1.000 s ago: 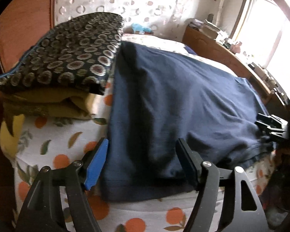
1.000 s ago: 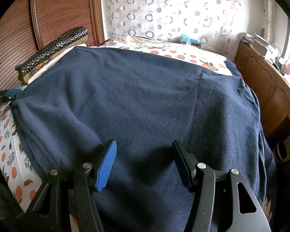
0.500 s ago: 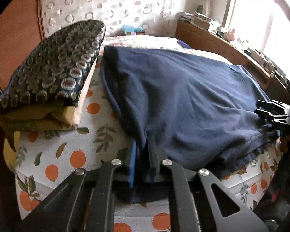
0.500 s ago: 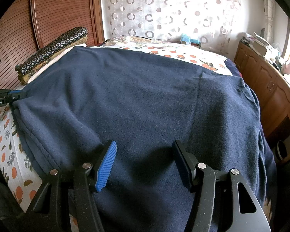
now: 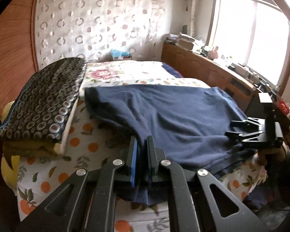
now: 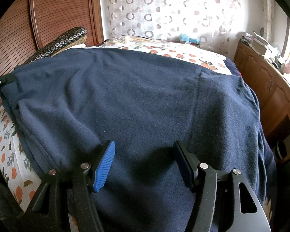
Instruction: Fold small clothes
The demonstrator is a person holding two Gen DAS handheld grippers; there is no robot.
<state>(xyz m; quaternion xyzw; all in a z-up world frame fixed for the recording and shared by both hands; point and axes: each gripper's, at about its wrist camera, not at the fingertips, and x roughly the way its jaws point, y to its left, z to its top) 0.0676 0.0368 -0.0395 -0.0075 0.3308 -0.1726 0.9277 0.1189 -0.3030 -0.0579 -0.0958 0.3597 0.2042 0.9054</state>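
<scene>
A large navy garment [image 5: 174, 112] lies spread over the bed. My left gripper [image 5: 141, 141] is shut on its near left edge, and the pinched fabric rises in a ridge from the jaws and hangs below them. In the right wrist view the garment [image 6: 135, 96] fills the middle, and the left gripper [image 6: 0, 81] shows at its far left corner. My right gripper [image 6: 144, 145] hovers over the near edge, its jaws opening a little; the cloth lies under them and the pads do not press it. The left wrist view shows the right gripper [image 5: 230, 128] at the garment's right edge.
A dark ring-patterned cushion [image 5: 42, 100] sits on yellow cloth at the bed's left, against a wooden headboard [image 6: 54, 13]. The sheet with orange fruit print [image 5: 83, 141] shows around the garment. A wooden cabinet [image 5: 203, 67] with clutter runs along the right under the window.
The left gripper's jaws went from open to shut on the garment's edge, then rose and drew the fabric up and inward. The right gripper stayed put.
</scene>
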